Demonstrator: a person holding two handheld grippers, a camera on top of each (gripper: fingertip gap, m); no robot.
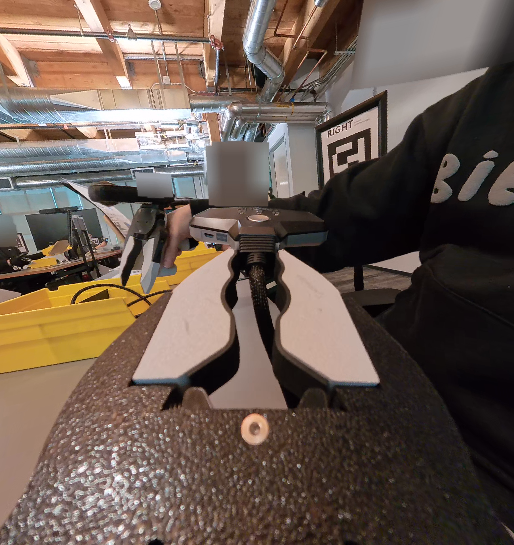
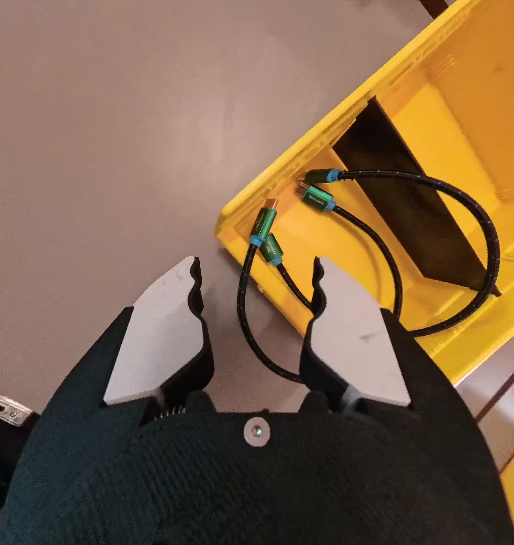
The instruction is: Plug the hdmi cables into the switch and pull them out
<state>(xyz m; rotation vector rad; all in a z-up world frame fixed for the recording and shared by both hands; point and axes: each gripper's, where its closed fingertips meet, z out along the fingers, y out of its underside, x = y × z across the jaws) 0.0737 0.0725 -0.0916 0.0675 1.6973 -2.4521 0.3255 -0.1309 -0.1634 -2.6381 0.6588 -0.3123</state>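
- Left wrist view: the left claw point(image 1: 255, 256) is clenched on the ribbed collar of the switch point(image 1: 257, 225), holding it raised, ports facing out, presumably so that plugs can enter.
- Right wrist view: the right claw point(image 2: 257, 262), released, hovers over the hdmi cables point(image 2: 306, 292); their green plugs lie just ahead in the yellow bin point(image 2: 444, 124), likely the next pickup.

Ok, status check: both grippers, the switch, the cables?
Left gripper clamped at switch's cable boot, switch aloft. Right gripper open, empty, above HDMI cables in yellow bin. Nothing blocking.
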